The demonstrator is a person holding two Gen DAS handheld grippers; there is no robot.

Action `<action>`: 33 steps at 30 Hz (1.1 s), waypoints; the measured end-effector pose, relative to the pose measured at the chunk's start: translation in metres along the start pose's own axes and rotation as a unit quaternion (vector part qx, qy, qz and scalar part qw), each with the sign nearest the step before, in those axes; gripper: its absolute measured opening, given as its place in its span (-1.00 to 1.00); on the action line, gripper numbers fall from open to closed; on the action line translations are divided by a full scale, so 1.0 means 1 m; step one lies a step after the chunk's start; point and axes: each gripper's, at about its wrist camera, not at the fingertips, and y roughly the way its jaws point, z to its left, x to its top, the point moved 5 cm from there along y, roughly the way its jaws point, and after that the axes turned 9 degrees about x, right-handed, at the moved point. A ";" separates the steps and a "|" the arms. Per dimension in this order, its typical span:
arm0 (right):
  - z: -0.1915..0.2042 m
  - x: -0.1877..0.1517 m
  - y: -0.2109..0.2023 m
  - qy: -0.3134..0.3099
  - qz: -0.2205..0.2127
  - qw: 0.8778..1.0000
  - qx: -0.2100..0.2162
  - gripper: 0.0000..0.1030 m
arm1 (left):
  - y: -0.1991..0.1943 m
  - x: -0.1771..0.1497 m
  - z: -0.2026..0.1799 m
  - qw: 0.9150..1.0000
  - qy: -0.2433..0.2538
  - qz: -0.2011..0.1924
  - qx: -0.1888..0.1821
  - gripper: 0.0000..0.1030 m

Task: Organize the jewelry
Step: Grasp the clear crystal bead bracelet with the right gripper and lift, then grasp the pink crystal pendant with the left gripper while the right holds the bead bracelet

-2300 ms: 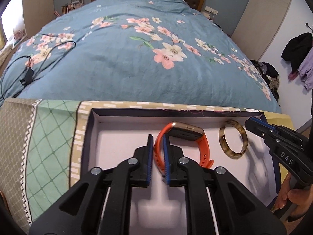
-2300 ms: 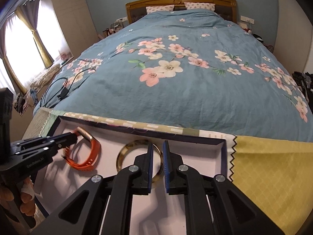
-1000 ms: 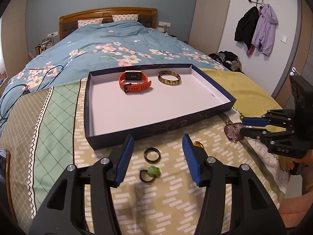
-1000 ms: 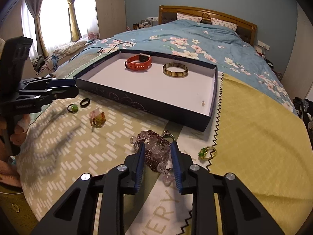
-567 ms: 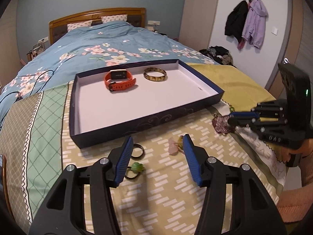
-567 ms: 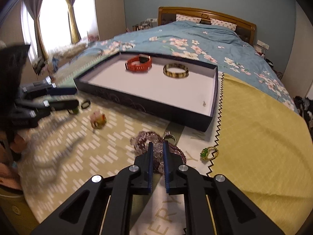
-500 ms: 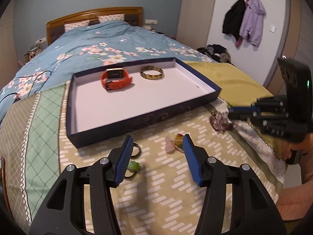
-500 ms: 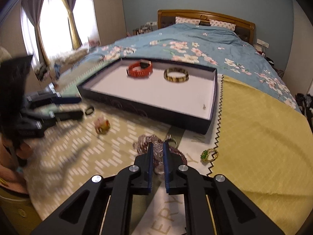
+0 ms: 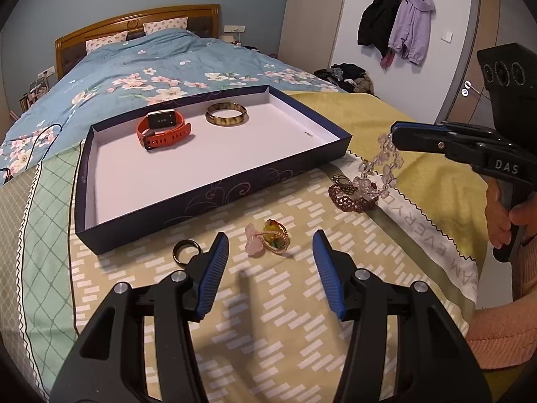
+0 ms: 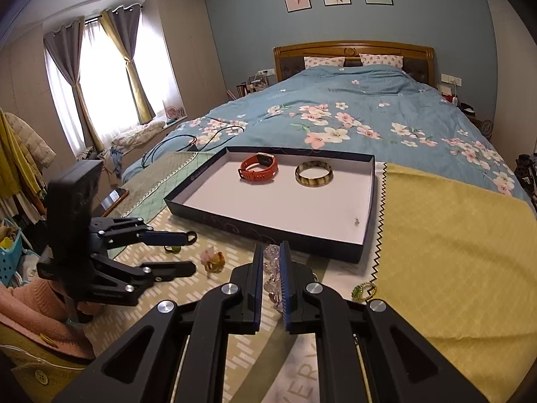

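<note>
Two tongs: right tongs (image 10: 271,262) pinch the bead bracelet (image 9: 382,168), tray (image 9: 214,194) up-frame; left tongs (image 9: 268,262) gape before the charm ring (image 9: 273,236).

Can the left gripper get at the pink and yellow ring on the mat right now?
Probably yes. The left gripper is open and empty, the ring lies just ahead between its fingers, and nothing covers it. The right gripper is off to the side.
</note>
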 end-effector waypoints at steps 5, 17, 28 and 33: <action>-0.002 -0.002 0.004 0.011 0.000 1.000 0.006 -0.85 | 0.013 0.002 -0.002 1.000 0.002 0.019 0.003 -0.01; -0.001 -0.004 0.011 0.018 0.001 1.000 0.017 -0.85 | 0.035 0.002 0.008 0.998 -0.023 0.055 -0.007 -0.45; 0.006 0.008 0.009 0.010 -0.013 0.999 0.029 -0.85 | 0.016 0.002 0.012 0.999 -0.035 0.031 -0.006 -0.50; 0.009 0.015 0.009 0.008 -0.020 0.999 0.033 -0.85 | 0.002 0.009 0.013 0.999 -0.035 0.014 -0.002 -0.50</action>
